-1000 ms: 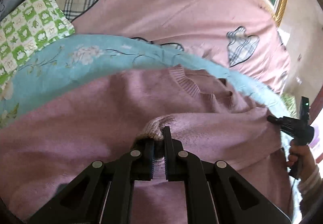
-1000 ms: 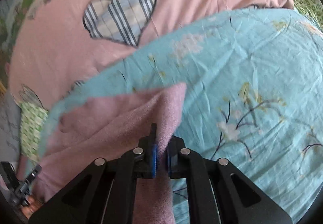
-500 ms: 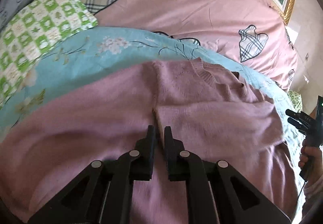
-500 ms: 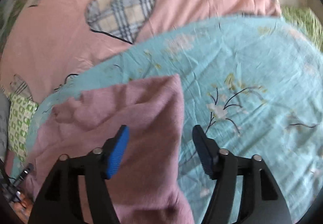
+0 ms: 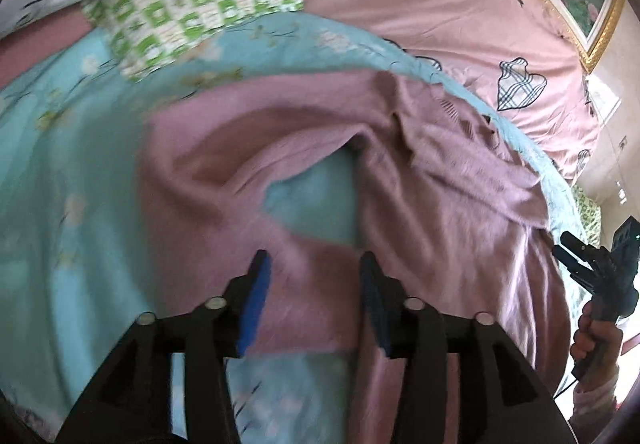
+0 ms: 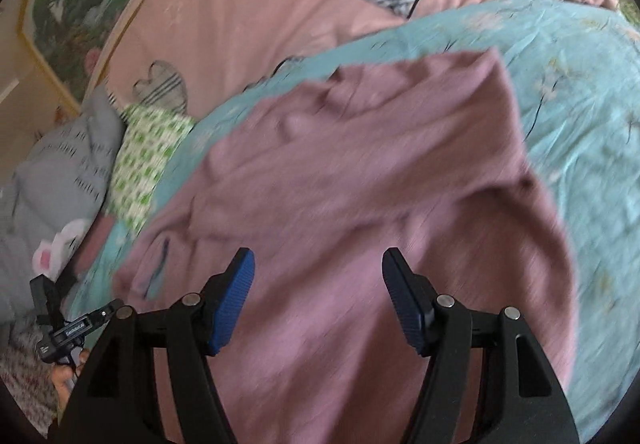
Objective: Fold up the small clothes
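One mauve sweater (image 6: 360, 184) lies rumpled on a blue floral sheet (image 6: 580, 104) over the pink bed (image 6: 260, 4). Two hand-held grippers hover above it: left (image 5: 312, 276) opening, right (image 6: 318, 280) spread, neither pinching cloth.

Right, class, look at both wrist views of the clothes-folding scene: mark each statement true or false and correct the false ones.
1. The mauve sweater lies on a turquoise floral sheet. True.
2. The right gripper is clamped on the sweater. False: its pads stand apart, pressing on nothing.
3. A green-and-white checked pillow lies beyond the sheet. True.
4. The pink cover carries plaid stars. False: plaid hearts.
5. The left gripper grips a sleeve. False: its jaws are opening; fabric lies between them unpinched.
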`<state>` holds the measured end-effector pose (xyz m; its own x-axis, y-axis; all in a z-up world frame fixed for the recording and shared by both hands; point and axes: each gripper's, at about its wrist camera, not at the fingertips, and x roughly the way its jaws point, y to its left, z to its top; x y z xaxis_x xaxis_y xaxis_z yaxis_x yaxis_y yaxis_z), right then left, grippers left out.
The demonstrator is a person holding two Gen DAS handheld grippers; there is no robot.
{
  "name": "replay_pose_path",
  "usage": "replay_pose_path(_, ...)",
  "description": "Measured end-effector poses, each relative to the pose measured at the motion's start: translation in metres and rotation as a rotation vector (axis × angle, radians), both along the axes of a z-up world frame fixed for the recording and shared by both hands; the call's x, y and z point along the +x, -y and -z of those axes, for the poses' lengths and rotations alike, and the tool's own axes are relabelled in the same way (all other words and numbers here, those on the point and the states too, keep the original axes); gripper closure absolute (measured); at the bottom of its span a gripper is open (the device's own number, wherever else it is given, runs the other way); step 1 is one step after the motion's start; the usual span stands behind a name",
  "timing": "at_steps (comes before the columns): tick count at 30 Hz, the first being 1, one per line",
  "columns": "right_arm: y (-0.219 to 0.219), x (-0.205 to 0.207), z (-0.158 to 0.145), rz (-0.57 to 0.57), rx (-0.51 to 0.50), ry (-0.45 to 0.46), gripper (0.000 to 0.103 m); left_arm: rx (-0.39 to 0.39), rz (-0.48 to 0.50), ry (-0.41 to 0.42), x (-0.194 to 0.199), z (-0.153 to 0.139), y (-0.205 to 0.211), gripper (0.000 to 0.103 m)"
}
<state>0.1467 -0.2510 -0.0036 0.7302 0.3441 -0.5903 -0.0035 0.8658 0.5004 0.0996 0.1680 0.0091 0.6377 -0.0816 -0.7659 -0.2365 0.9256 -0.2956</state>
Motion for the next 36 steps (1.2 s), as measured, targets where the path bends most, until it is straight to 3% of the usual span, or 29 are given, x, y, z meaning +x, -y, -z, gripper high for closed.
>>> replay_pose_path(1, -0.004, -0.002, 0.002, -0.005, 0.005, -0.004, 0.036, -0.004, -0.006, -0.01, -0.007, 0.002, -0.001, 0.043)
replay_pose_path(8, -0.027, -0.024, 0.015, -0.024, 0.04, -0.038, 0.036, -0.09, -0.044, -0.089, -0.034, 0.027, -0.002, 0.041)
replay_pose_path(12, -0.036, -0.032, 0.016, -0.034, 0.033, -0.048, 0.036, -0.212, -0.073, -0.092, -0.039, 0.045, -0.002, 0.041)
replay_pose_path(16, -0.041, -0.036, 0.015, -0.043, 0.023, -0.051, 0.036, -0.328, -0.142, -0.035, -0.029, 0.053, -0.016, 0.043)
replay_pose_path(18, -0.043, -0.039, 0.014, -0.047, 0.018, -0.048, 0.036, -0.375, -0.188, -0.004, -0.022, 0.056, -0.026, 0.055)
replay_pose_path(19, -0.044, -0.04, 0.013, -0.047, 0.015, -0.046, 0.036, -0.379, -0.205, 0.001, -0.018, 0.058, -0.03, 0.082)
replay_pose_path(20, -0.044, -0.041, 0.013, -0.045, 0.01, -0.045, 0.036, -0.388, -0.213, -0.005, -0.012, 0.061, -0.032, 0.097)
replay_pose_path(21, -0.044, -0.041, 0.013, -0.043, 0.006, -0.044, 0.036, -0.401, -0.217, -0.012, -0.008, 0.061, -0.035, 0.096)
replay_pose_path(23, -0.044, -0.042, 0.013, -0.043, 0.002, -0.048, 0.036, -0.397, -0.212, 0.017, -0.001, 0.051, -0.031, 0.097)
replay_pose_path(27, -0.041, -0.043, 0.013, -0.038, 0.0, -0.042, 0.036, -0.312, -0.125, 0.15, 0.014, -0.001, -0.007, 0.098)
replay_pose_path(31, -0.03, -0.044, 0.01, -0.011, 0.018, -0.024, 0.036, -0.304, 0.016, 0.278, 0.046, -0.059, 0.033, 0.098)
replay_pose_path(36, -0.002, -0.05, 0.007, 0.051, 0.041, -0.017, 0.036, -0.31, 0.184, 0.336, 0.102, -0.096, 0.102, 0.098)
